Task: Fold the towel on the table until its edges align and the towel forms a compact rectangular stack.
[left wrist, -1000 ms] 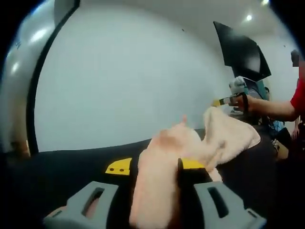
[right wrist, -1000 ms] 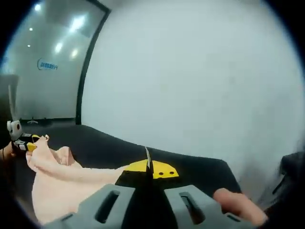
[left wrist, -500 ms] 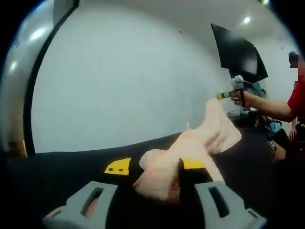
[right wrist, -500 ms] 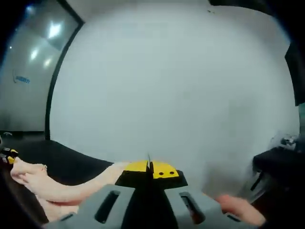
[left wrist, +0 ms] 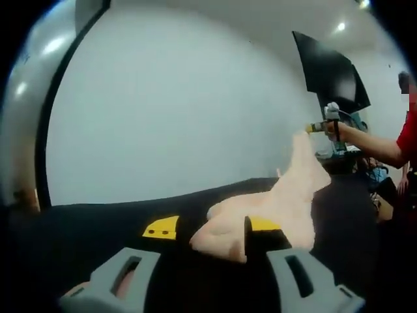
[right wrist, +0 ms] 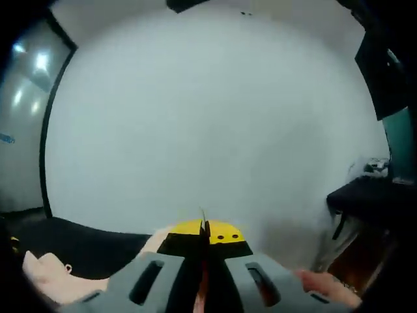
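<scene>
Left gripper view: the left hand-held gripper has its yellow-tipped jaws spread wide apart. The peach towel lies bunched against the inner face of the right-hand jaw; whether that jaw actually pins the cloth cannot be told. From this bunch the towel runs away over the black counter and rises to a stretched corner. That corner ends at the right hand-held gripper, which comes in from the right side, carried in a person's hand, with a red sleeve beyond it. The towel hangs lifted between the two hand-held grippers, sagging toward the counter. A white wall stands behind the counter, and a dark panel is mounted high above the right hand-held gripper.

Right gripper view: the right hand-held gripper has its jaws pressed together with no gap, a thin strip of peach towel pinched between them and trailing off to the left of the jaws. More towel lies heaped far left of the jaws, low against the black counter. A fingertip shows right of the jaws. A dark side table stands further right of the jaws.
</scene>
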